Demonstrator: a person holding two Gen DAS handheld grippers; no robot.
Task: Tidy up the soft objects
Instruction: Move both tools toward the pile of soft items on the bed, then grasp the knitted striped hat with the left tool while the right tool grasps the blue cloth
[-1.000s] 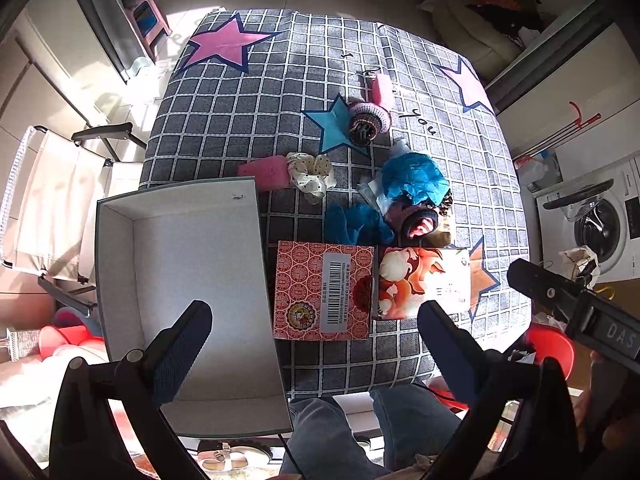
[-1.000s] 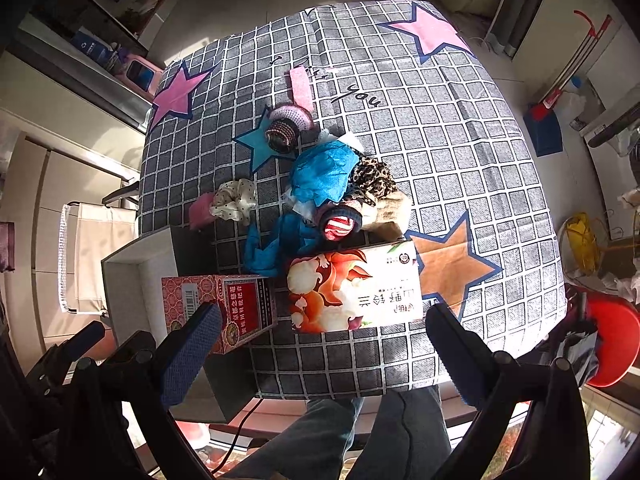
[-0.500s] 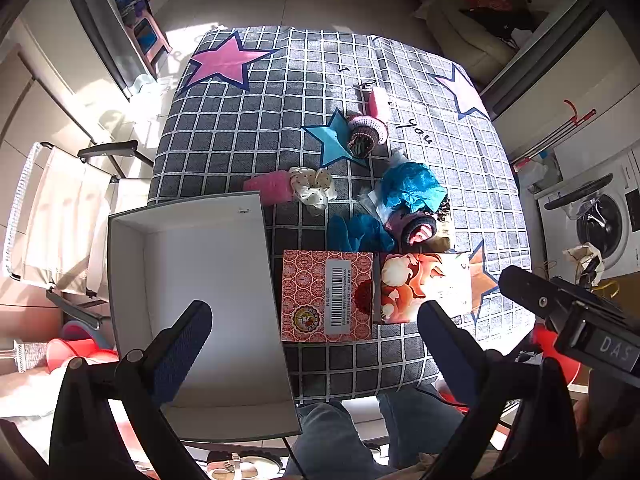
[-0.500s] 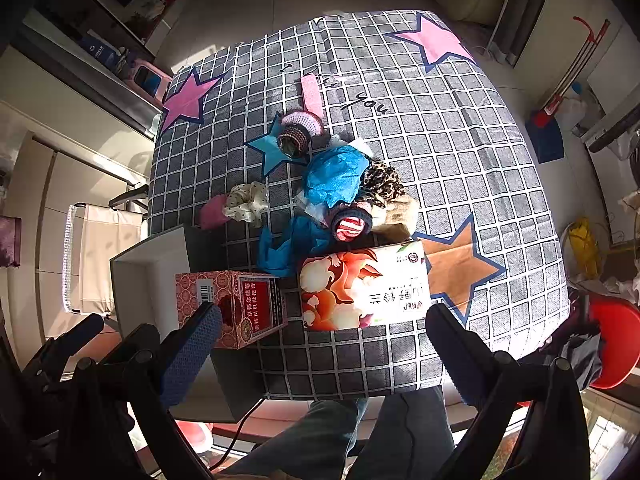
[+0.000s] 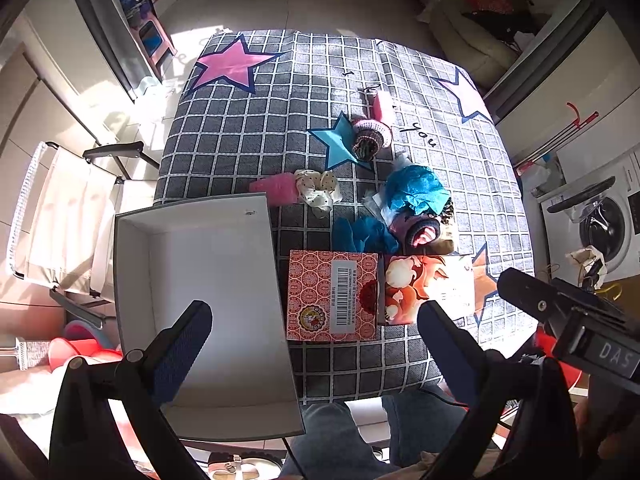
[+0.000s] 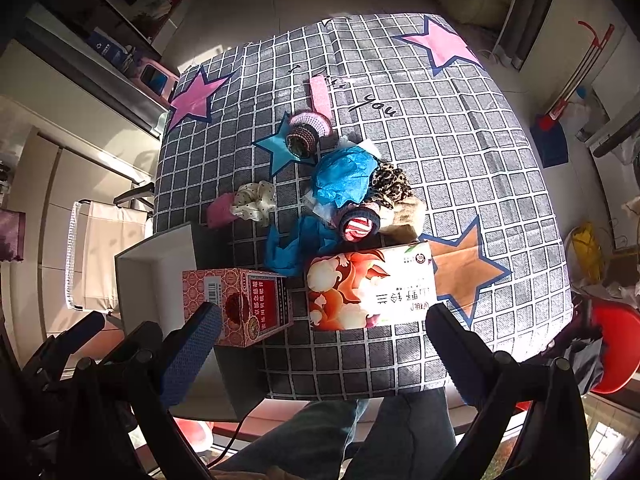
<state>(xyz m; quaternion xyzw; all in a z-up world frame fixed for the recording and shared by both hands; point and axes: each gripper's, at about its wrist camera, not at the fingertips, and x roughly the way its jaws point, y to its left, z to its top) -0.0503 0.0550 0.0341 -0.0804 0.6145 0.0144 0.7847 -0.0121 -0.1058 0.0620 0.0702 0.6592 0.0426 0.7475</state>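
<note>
Soft things lie mid-table: a blue cloth (image 5: 416, 192) (image 6: 346, 178), a leopard and beige piece (image 6: 394, 194), a striped rolled sock (image 5: 422, 234) (image 6: 358, 226), a blue glove (image 5: 360, 236) (image 6: 290, 248), a cream dotted scrunchie (image 5: 320, 188) (image 6: 256, 202), a pink sponge (image 5: 276, 192) (image 6: 220, 210) and a knitted pink hat (image 5: 370, 138) (image 6: 308, 132). An open white box (image 5: 132, 280) (image 6: 136, 280) sits at the left edge. My left gripper (image 5: 316, 340) and right gripper (image 6: 320, 344) are open, empty, high above the table's near edge.
A red carton (image 5: 332, 296) (image 6: 240, 304) and an orange-white carton (image 5: 428, 292) (image 6: 372, 288) stand near the front edge. A folding chair (image 5: 68, 216) is left of the table, a washing machine (image 5: 600, 228) right. A person's legs (image 5: 360, 432) are below the near edge.
Both grippers have risen and pulled back, so the table looks smaller and farther. Both stay open. Nothing on the table has moved.
</note>
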